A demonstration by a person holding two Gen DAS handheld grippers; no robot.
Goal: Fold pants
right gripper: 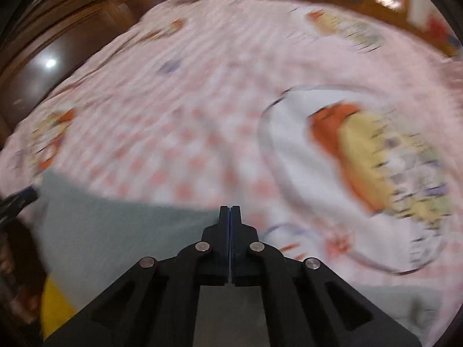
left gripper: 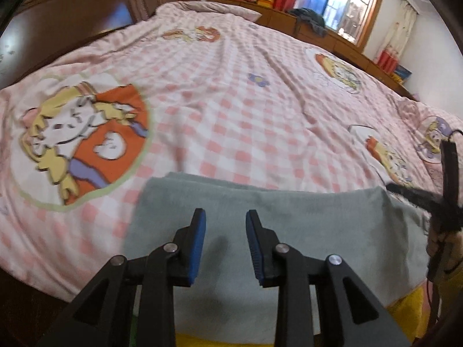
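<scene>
Grey-green soft fabric pants (left gripper: pixel 260 225) lie folded into a broad rectangle along the lower middle of the left wrist frame, on a pink-and-white checked bedsheet printed with cartoon figures (left gripper: pixel 231 101). The left gripper (left gripper: pixel 225 225) hovers above the folded cloth with its jaws spread, the blue pads (left gripper: pixel 199 243) apart and nothing between them. At the right edge of that frame the right gripper (left gripper: pixel 442 202) shows as a dark shape just past the cloth's right corner.

The left wrist view is sharp enough to show a dark wooden headboard (left gripper: pixel 72 14) at upper left and a window with a wooden frame (left gripper: pixel 353 3) at upper right, above a long low wooden cabinet (left gripper: pixel 332 34).

The right wrist view is heavily blurred. There the pants (right gripper: pixel 115 231) fill the lower left, the bedsheet (right gripper: pixel 202 101) spreads beyond, and the right gripper (right gripper: pixel 230 211) has its jaws pressed together at the cloth's far edge; whether fabric is pinched between them I cannot tell. The left gripper's tip (right gripper: pixel 20 198) pokes in at the left edge. A yellow patch (right gripper: pixel 55 300) sits below the pants at lower left.
</scene>
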